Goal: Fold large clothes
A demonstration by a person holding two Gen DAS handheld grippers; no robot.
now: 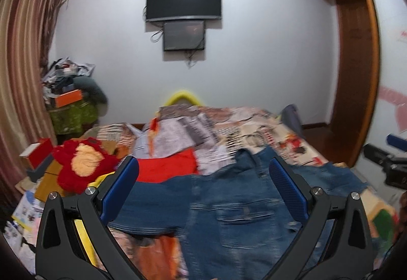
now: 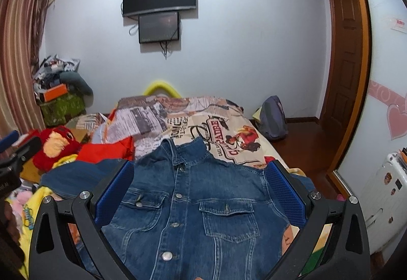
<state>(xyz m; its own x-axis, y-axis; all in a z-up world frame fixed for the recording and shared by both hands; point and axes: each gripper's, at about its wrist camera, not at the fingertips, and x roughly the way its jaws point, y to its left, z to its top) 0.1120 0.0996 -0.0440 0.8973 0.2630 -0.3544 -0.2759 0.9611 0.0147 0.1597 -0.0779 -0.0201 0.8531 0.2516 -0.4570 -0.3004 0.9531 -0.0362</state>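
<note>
A blue denim jacket (image 2: 193,206) lies flat on the bed (image 2: 229,132), front side up, with its buttons done up and its collar pointing toward the far wall. One sleeve (image 2: 84,173) spreads out to the left, onto a heap of soft things. The jacket's right edge lies near the right side of the bed, and past that side there is bare wood floor (image 2: 302,142) — the most open room in the pictures.

The right gripper (image 2: 201,191) hangs just over the chest of the jacket. Its two blue pads (image 2: 115,193) are wide apart and hold nothing. The left gripper (image 1: 204,191) hangs over the left half of the jacket, by a pocket, and its pads are wide apart too, with nothing between them. That view is blurry, so the small details there are hard to see.

The left side is crowded — a red plush toy (image 2: 54,146), a red cloth (image 2: 106,150) and a yellow blanket (image 2: 38,206) sit right by the sleeve. Beyond the collar, the bed cover lies mostly flat, with a rumpled quilt (image 2: 142,119) farther back. A backpack (image 2: 273,117) sits on the floor by the wall.
</note>
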